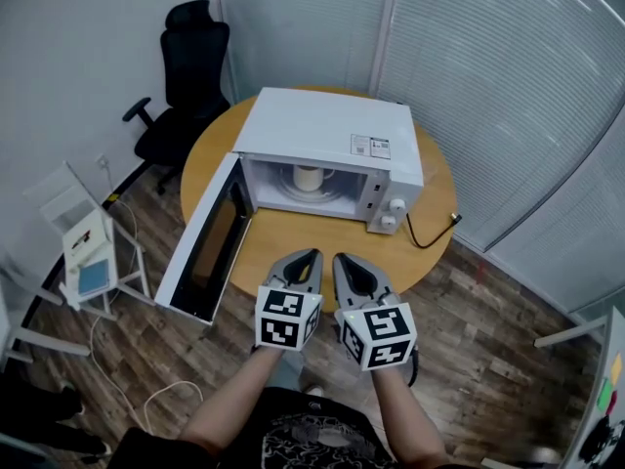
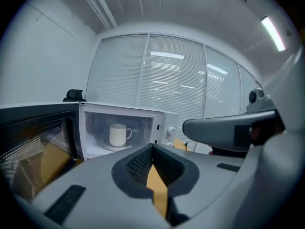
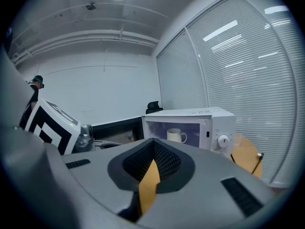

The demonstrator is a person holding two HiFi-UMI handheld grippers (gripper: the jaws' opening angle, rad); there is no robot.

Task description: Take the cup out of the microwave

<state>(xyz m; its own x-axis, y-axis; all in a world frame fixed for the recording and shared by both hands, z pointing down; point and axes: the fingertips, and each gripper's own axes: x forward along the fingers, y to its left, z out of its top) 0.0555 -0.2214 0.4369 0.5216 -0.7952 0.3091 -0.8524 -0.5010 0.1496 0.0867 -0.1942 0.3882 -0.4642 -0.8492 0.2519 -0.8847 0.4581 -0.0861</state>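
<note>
**Head view, near to far.** At the lower edge, the person's two forearms reach up the frame. Each carries a gripper with a cube of square markers. The left gripper (image 1: 311, 262) and right gripper (image 1: 344, 264) lie side by side at lower centre, close together, over the near edge of the round wooden table (image 1: 293, 237). Both point toward the microwave (image 1: 327, 130).

**Gripper views.** The left fingers (image 2: 136, 165) are clenched tip to tip with nothing between them. The right fingers (image 3: 167, 161) are likewise clenched and hold nothing. The tabletop shows as an orange sliver through the hollow behind each pair of tips.

**Middle of the frame.** The white microwave stands on the table. Its door (image 1: 200, 242) swings wide open toward lower left and overhangs the table edge. The cup (image 1: 309, 177), white with a handle, stands upright on the turntable inside the cavity, well apart from both grippers. Two knobs (image 1: 394, 213) sit on the panel at the right of the cavity. A black cable (image 1: 430, 234) runs across the table at right.

**Far.** A black office chair (image 1: 186, 76) stands at upper left, beyond the table. Closed blinds (image 1: 488, 86) fill the upper right.
</note>
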